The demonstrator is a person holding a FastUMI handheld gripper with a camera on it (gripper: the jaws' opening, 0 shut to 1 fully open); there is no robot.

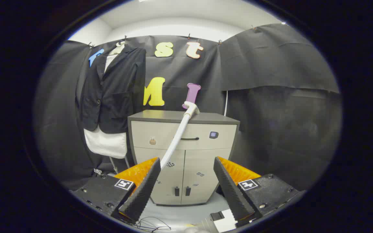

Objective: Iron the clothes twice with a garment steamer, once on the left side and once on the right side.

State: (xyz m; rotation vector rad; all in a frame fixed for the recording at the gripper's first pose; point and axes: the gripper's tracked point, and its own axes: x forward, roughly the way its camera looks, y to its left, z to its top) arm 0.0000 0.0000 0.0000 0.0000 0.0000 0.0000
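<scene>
- Black cloth is hanging all around the booth, and a grey-topped cabinet (pixel 184 155) is sitting dead ahead against it, with a drawer up top and two doors below.
- Off to one side of the cabinet, a dark jacket (pixel 113 89) is hanging on the wall over a white shirt (pixel 107 144), whose hem is poking out underneath. That's the clothing waiting to be steamed, and it's sitting well beyond the fingers.
- The garment steamer (pixel 181 129) is showing as a long white wand, its head resting up on the cabinet top and its shaft slanting down until it's disappearing behind one finger.
- The gripper (pixel 186 184) is hanging wide open, with nothing pinched between the two ribbed fingers. I can't tell whether the wand is touching that finger or just passing behind it.
- What's worrying me: the wand looks like it's only leaning there, so nudging it with one finger before closing could send it sliding off the cabinet.
- Also, thin loose wires (pixel 151 224) are lying on the floor just below the fingers, so snagging those while reaching in seems possible.
</scene>
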